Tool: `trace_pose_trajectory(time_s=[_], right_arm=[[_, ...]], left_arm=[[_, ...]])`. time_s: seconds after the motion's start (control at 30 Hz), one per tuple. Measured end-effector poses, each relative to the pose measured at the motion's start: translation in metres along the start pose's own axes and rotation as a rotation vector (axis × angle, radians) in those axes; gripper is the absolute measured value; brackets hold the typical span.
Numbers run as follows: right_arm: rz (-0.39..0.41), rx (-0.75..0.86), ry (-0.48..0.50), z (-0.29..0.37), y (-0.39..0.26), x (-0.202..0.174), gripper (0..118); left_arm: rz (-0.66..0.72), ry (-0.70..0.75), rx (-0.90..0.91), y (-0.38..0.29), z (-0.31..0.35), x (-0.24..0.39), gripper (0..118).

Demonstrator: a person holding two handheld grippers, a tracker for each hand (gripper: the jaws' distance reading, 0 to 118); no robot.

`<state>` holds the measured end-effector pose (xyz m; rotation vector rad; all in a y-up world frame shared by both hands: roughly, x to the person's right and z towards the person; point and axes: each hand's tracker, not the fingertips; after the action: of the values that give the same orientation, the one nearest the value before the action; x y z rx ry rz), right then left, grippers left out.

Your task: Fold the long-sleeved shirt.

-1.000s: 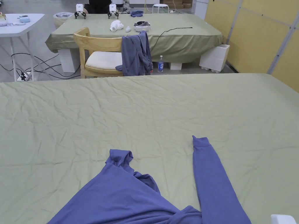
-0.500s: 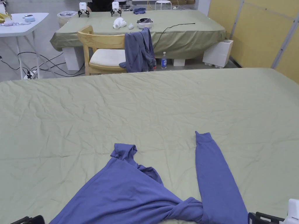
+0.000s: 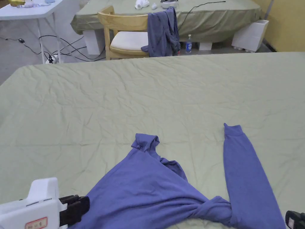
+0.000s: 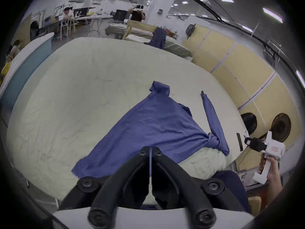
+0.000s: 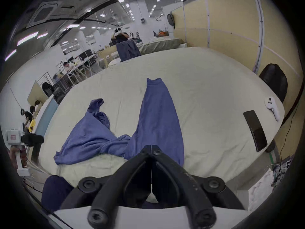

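A blue long-sleeved shirt (image 3: 149, 190) lies crumpled on the green-covered table (image 3: 149, 89), twisted near its middle, with one sleeve (image 3: 244, 167) stretched straight away from me. My left gripper (image 3: 82, 205) hovers at the lower left beside the shirt's near edge. In the left gripper view its jaws (image 4: 150, 149) are shut with nothing between them, above the shirt (image 4: 156, 125). My right gripper (image 3: 293, 219) sits at the lower right corner, off the sleeve's near end. In the right gripper view its jaws (image 5: 151, 147) are shut and empty, in front of the sleeve (image 5: 158, 113).
A black phone (image 5: 255, 130) and a white controller (image 5: 271, 108) lie near the table's right edge. Beyond the far edge stands a wooden chair (image 3: 125, 38) with a blue garment (image 3: 162, 29) over it, a bottle (image 3: 188, 43) and another covered table (image 3: 208, 18). People work in the background.
The head camera has tilted down and turned left. My left gripper has risen into view at the lower left. The shirt has not moved on the table.
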<state>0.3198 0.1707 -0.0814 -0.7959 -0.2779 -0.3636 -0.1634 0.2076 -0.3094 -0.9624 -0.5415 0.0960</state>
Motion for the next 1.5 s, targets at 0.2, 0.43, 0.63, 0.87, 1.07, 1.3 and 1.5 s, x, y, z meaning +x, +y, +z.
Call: trace_pose_trajectory(time_s=[0.2, 0.43, 0.63, 0.87, 1.07, 1.3, 1.5], right_arm=[[-0.001, -0.011, 0.018, -0.017, 0.002, -0.004, 3], [-0.032, -0.047, 0.020, -0.039, 0.002, -0.003, 3], [-0.046, -0.061, 0.003, -0.048, 0.003, 0.002, 3], [-0.027, -0.132, -0.053, -0.066, 0.002, 0.013, 3], [-0.112, -0.166, -0.070, -0.085, 0.009, 0.027, 27], [-0.035, -0.214, -0.125, -0.117, 0.019, 0.030, 115], [-0.031, -0.309, -0.091, -0.160, 0.038, 0.020, 106]], left_arm=[[-0.102, 0.038, -0.049, 0.057, -0.076, 0.022, 114], [-0.155, 0.145, -0.167, 0.106, -0.213, 0.026, 103], [-0.201, 0.279, -0.167, 0.108, -0.285, 0.024, 91], [-0.366, 0.217, -0.210, 0.093, -0.279, 0.041, 12], [-0.280, 0.162, -0.135, 0.094, -0.234, 0.055, 4], [-0.204, 0.116, 0.020, 0.092, -0.142, 0.066, 4], [-0.125, 0.067, 0.134, 0.086, -0.060, 0.070, 4]])
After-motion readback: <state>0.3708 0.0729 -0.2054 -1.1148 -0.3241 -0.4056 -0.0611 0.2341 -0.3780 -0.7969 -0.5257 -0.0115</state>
